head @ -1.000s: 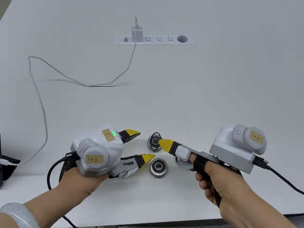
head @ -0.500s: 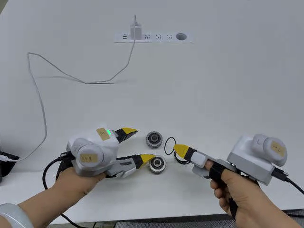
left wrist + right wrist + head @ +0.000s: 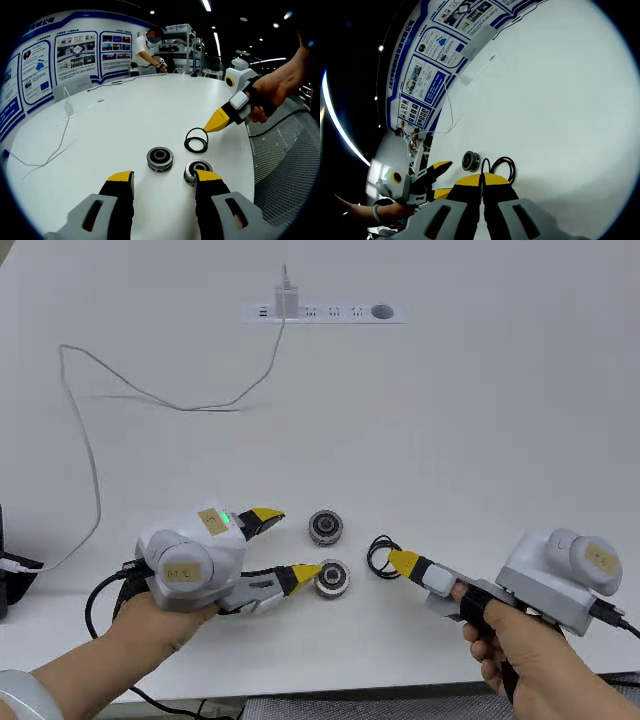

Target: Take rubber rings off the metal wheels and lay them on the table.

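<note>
A: Where does the rubber ring (image 3: 379, 556) lie?

B: Flat on the white table (image 3: 450, 420), right of the two wheels. It looks doubled over, or perhaps there are two. The right gripper (image 3: 403, 562) has its jaws pressed together, with the tip at the ring's right rim. Whether any rubber is nipped between them cannot be told.

A: So what is the hazard?

B: If rubber is caught there, drawing that gripper away would probably drag the ring along or flick it across the top.

A: And the left gripper (image 3: 286, 543)?

B: Its jaws stand apart and hold nothing, the near one just beside the near wheel (image 3: 332, 578). A careless nudge could send that wheel skidding, since the tabletop looks smooth. The far wheel (image 3: 324, 527) shows a dark rim, so it likely wears its ring. Unbraced, it may slide when tugged.

A: And the surroundings?

B: A plain white bench, with a power strip (image 3: 325, 313) far off and a cable (image 3: 90, 460) trailing left. The left gripper view shows blue-and-white posters (image 3: 75, 50), ceiling spotlights and a person (image 3: 144, 52) at the table's far end.
</note>
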A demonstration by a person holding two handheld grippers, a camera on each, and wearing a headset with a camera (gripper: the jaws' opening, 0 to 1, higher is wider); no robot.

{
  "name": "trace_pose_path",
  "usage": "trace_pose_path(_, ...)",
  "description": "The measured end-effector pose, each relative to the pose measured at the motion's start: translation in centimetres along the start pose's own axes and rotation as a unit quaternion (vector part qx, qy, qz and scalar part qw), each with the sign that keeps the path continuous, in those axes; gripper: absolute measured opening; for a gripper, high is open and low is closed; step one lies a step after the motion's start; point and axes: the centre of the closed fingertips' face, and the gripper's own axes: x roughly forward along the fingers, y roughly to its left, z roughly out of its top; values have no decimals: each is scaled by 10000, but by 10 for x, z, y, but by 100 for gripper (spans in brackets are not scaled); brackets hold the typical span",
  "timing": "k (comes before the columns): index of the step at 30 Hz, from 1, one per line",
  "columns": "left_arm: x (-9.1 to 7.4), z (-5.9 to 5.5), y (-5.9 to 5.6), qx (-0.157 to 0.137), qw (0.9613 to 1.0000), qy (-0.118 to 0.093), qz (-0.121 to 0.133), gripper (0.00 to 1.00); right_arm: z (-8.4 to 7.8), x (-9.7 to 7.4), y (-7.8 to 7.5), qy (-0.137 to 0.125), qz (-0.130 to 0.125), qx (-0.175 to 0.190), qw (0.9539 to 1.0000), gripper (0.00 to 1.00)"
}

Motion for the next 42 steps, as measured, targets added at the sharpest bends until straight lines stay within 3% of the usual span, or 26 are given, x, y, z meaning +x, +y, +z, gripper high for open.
trace_pose_path(6,-1,-3,0,-30,10000,8,1,49,-2,0,-9,89,-232,-425,9988,3)
trace_pose_path(10,-2,-3,0,-50,10000,4,14,49,-3,-1,-11,134,-332,-637,9973,8)
trace_pose_path(20,-4,0,-4,-83,10000,-51,5,49,-1,-4,-17,243,-589,-1462,9872,20)
trace_pose_path(25,-7,4,-8,-106,9999,-109,-23,49,-5,-6,-14,346,-533,-1780,9820,24)
trace_pose_path(31,-14,7,-15,-209,9995,-224,-71,51,-10,-10,-7,418,-393,-2501,9665,37)
trace_pose_path(36,-19,3,-18,-247,9994,-222,-110,53,-14,-12,-3,510,-353,-2901,9550,45)
trace_pose_path(38,-21,1,-19,-251,9994,-218,-86,55,-14,-12,-2,520,-334,-2958,9532,47)
trace_pose_path(41,-26,0,-18,-282,9993,-228,-38,57,-16,-13,1,571,-299,-3217,9447,52)
trace_pose_path(42,-28,-1,-19,-300,9993,-226,-21,58,-18,-13,1,624,-297,-3364,9392,53)
